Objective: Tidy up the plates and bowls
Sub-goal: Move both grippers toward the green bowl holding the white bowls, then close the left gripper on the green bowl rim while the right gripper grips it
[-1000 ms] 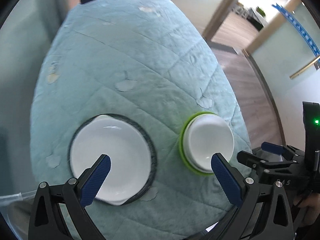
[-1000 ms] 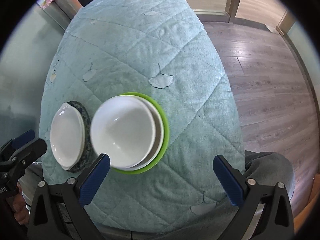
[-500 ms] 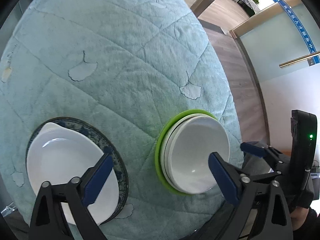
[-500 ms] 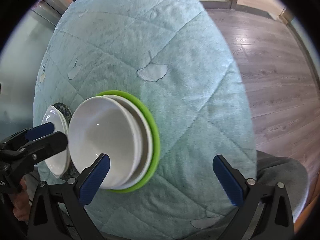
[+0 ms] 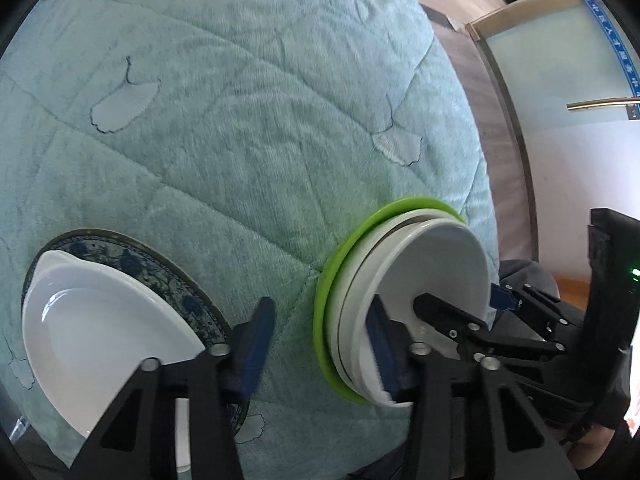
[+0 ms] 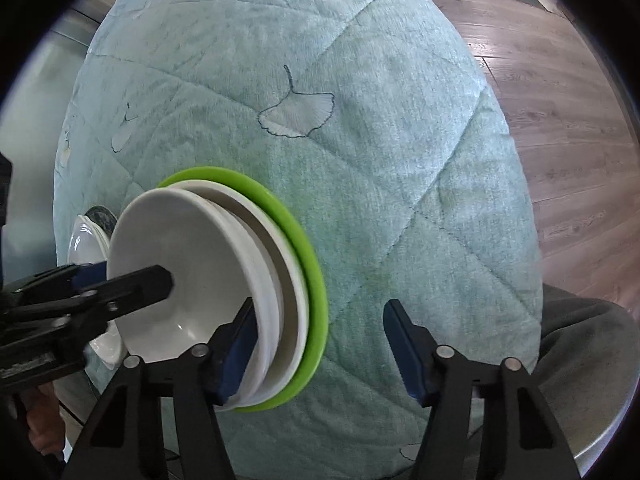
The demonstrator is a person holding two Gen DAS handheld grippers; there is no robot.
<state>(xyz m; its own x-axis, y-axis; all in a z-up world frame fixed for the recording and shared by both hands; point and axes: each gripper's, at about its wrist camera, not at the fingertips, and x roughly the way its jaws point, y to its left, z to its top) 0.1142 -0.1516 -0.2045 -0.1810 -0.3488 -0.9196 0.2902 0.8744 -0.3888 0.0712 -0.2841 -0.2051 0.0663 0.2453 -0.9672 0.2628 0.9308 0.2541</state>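
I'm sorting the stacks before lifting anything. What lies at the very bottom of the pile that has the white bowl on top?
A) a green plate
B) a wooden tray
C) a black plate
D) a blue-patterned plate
A: the green plate rims out beneath the white dishes under the white bowl, flat on the quilted cloth.

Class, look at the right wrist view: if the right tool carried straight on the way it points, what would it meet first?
Probably the green plate's rim and the quilted cloth beside it, which lie between the closing fingers; depth is uncertain.
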